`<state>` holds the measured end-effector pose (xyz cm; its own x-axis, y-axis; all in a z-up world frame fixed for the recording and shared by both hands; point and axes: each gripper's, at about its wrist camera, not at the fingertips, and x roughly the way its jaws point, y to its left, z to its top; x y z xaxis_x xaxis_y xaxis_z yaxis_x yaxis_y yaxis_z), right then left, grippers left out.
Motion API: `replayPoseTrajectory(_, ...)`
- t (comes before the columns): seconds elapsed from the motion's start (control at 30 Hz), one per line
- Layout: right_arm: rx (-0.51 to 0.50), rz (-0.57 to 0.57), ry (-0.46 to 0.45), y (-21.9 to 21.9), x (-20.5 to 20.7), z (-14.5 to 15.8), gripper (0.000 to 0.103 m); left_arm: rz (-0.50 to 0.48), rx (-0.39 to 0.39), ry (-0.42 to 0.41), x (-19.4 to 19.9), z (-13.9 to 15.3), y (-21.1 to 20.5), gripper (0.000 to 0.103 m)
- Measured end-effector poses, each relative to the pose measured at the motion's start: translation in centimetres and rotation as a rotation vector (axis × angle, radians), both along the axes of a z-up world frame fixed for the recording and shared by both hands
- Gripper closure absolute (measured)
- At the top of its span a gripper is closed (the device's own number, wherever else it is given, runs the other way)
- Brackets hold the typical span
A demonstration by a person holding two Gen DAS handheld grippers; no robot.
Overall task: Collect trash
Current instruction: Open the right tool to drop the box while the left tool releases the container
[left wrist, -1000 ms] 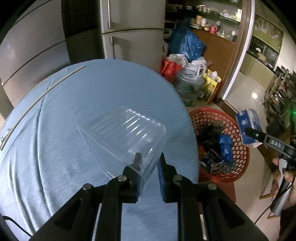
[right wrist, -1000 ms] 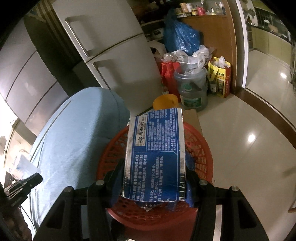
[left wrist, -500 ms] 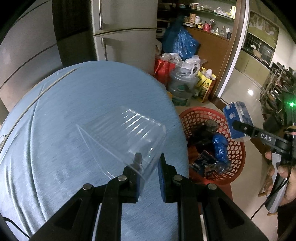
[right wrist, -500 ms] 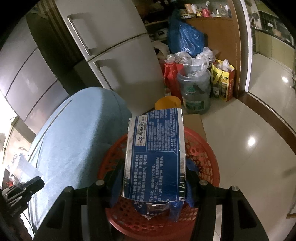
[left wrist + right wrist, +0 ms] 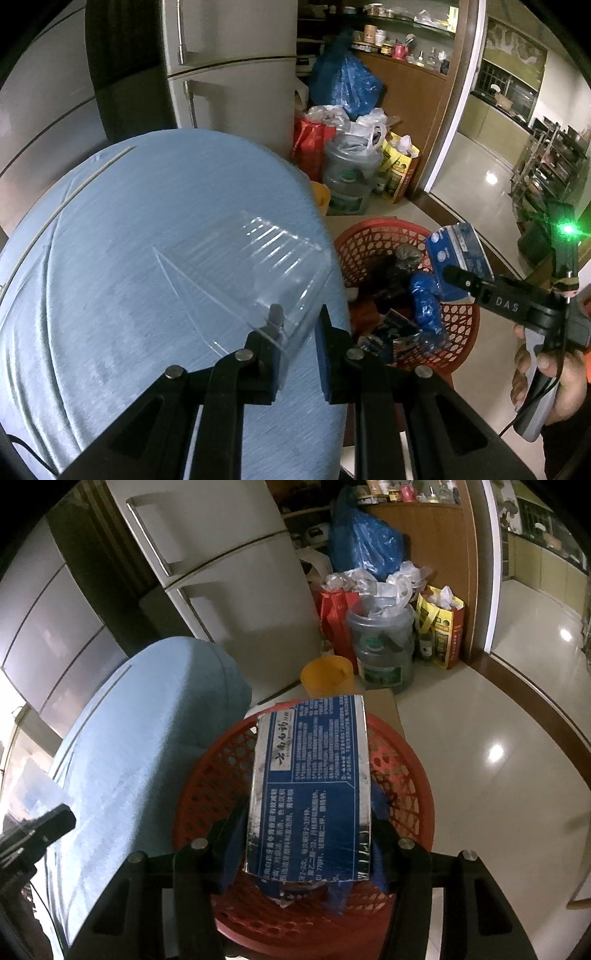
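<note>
Above a red mesh basket [image 5: 306,915] on the floor, the right gripper [image 5: 308,834] has its two pads pressed on the long sides of a blue printed carton [image 5: 310,794], jaws partway apart at the carton's width. The carton looks light, its card thin enough to crush, so a hold across the middle of its narrow sides suits it best.

To its left, over a round table under a pale blue cloth [image 5: 129,229], the left gripper [image 5: 297,350] is pinched fully closed on the thin rim of a clear plastic tray [image 5: 251,269], which sticks out over the cloth near the table edge. The tray seems almost weightless, springy and slick, likely to twist or slip; the rim is the only place thin enough to pinch.

The basket, just beside the table, already contains crumpled blue wrappers [image 5: 424,302] and dark scraps. Beyond it stand a clear water jug [image 5: 382,646] stuffed with plastic bags, and red and yellow carrier bags.
</note>
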<state>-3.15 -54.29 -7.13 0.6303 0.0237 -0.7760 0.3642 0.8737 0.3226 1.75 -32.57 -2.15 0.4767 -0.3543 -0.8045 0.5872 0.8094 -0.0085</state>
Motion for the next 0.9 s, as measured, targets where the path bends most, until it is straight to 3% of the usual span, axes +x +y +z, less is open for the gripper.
replayPoseTrajectory(0.3, 0.009, -0.011, 0.037, -0.3, 0.1, -0.6, 0.042, -0.013, 0.001, -0.005, -0.1, 0.3, -0.8, 0.086)
replayPoseTrajectory(0.37, 0.014, -0.014, 0.049, -0.4, 0.2, -0.8, 0.031, -0.016, 0.001, -0.006, -0.1, 0.3, -1.0, 0.086)
replayPoseTrajectory(0.43, 0.011, -0.017, 0.052, -0.4, 0.1, -0.9, 0.026, -0.019, 0.002, -0.006, -0.1, 0.3, -1.2, 0.086)
replayPoseTrajectory(0.67, 0.017, -0.05, 0.03, -1.1, -0.6, -0.5, 0.026, -0.034, 0.006, 0.0, 0.0, 0.0, -1.7, 0.086)
replayPoseTrajectory(0.9, 0.039, -0.096, -0.007, -2.4, -2.1, 0.5, 0.026, -0.1, 0.007, 0.021, -0.3, -0.4, -4.8, 0.086)
